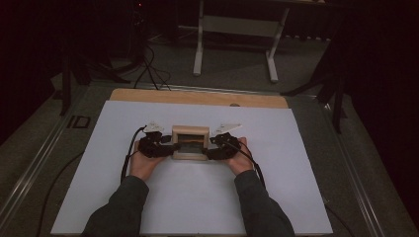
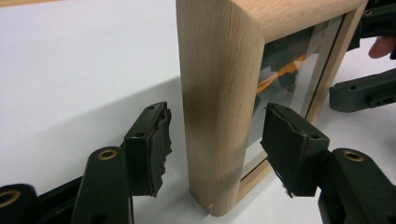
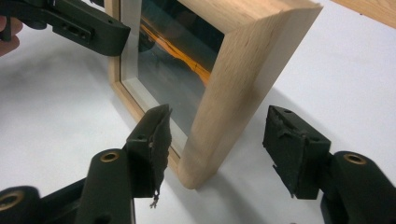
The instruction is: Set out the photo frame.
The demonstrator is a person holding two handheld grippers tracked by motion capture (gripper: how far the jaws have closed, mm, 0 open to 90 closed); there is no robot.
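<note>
While upright on white surface [image 1: 197, 197], light wooden glass-fronted picture frame [image 1: 190, 142], left tongs [image 2: 215, 140] spread astride one edge, right tongs [image 3: 217, 144] spread astride other, pads clear.

I work in a dim lab or studio: my desk [image 1: 197, 197] wears white sheeting, tripod legs [image 1: 84, 74] and cables [image 1: 148, 69] stand on grey carpet, beside a white frame [image 1: 234, 29].

Upright wooden picture frame [image 1: 190, 142] blocking the middle of the white sheet [image 1: 197, 197], left gripper [image 1: 170, 149] and right gripper [image 1: 208, 150] straddling its side edges with slim gaps beside each pad, open sheet behind, in front and outward of both hands.
</note>
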